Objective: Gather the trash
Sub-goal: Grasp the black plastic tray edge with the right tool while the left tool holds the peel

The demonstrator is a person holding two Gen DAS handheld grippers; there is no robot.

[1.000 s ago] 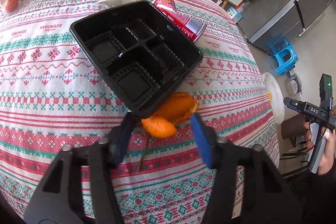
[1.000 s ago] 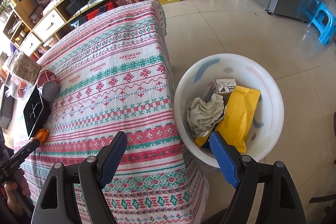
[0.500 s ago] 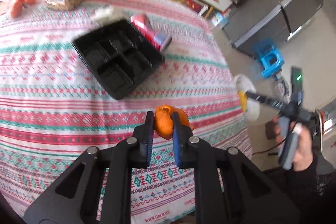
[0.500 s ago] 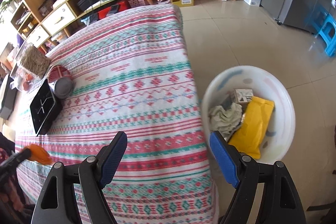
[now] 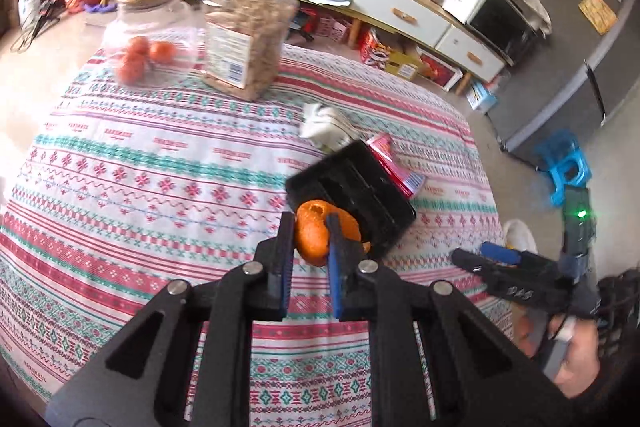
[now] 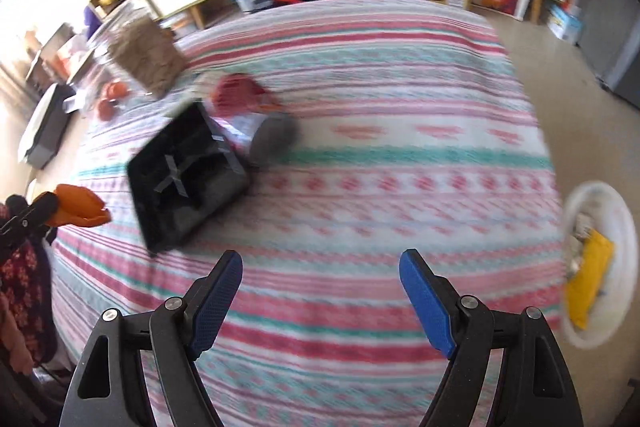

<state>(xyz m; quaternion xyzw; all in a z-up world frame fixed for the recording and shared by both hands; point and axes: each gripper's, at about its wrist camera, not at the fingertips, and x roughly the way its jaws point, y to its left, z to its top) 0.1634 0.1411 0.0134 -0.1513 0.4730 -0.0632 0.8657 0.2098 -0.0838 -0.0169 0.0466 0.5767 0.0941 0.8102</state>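
- The orange peel (image 5: 316, 235) is pinched between the closed left tongs (image 5: 310, 239), lifted above the tabletop (image 5: 160, 167).
- Just beyond it lies a black tray (image 5: 360, 195), touching a red can (image 5: 394, 163).
- The right tongs (image 6: 320, 291) gape wide, holding nothing.
- A white bin (image 6: 616, 323) of trash stands beside the tabletop.
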